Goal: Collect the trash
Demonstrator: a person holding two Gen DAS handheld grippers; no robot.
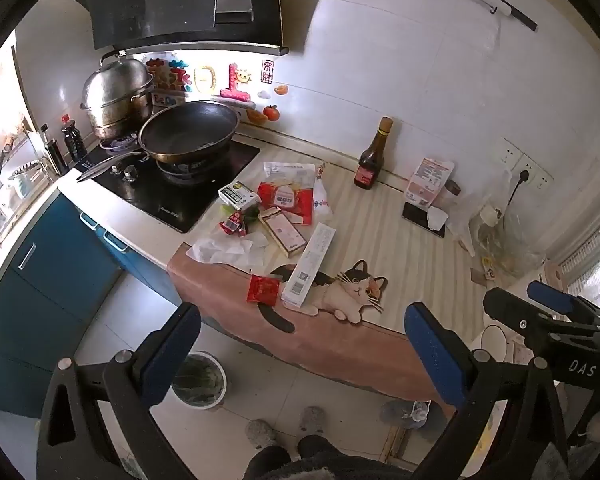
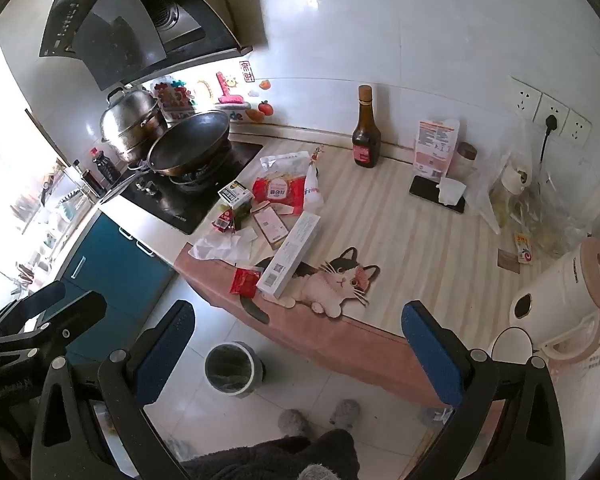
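Observation:
Trash lies on the striped counter mat (image 1: 400, 240): a long white box (image 1: 310, 266), a red sachet (image 1: 263, 289), a red-and-white packet (image 1: 286, 198), a tan box (image 1: 282, 231), a green-white carton (image 1: 239, 195), crumpled white paper (image 1: 224, 249) and small red wrappers (image 1: 232, 224). The same pile shows in the right wrist view, with the long white box (image 2: 290, 256) and red sachet (image 2: 244, 282). A lined bin (image 1: 198, 380) (image 2: 230, 368) stands on the floor below. My left gripper (image 1: 300, 352) and right gripper (image 2: 300, 352) are both open, empty, held back from the counter edge.
A wok (image 1: 188, 130) and steamer pot (image 1: 116, 98) sit on the hob at left. A sauce bottle (image 1: 372, 156), pink packet (image 1: 428, 180), phone (image 1: 422, 219) and clear bags (image 1: 500, 236) stand at the back right. A white kettle (image 2: 564, 300) is at right. Slippered feet (image 2: 320, 420) are below.

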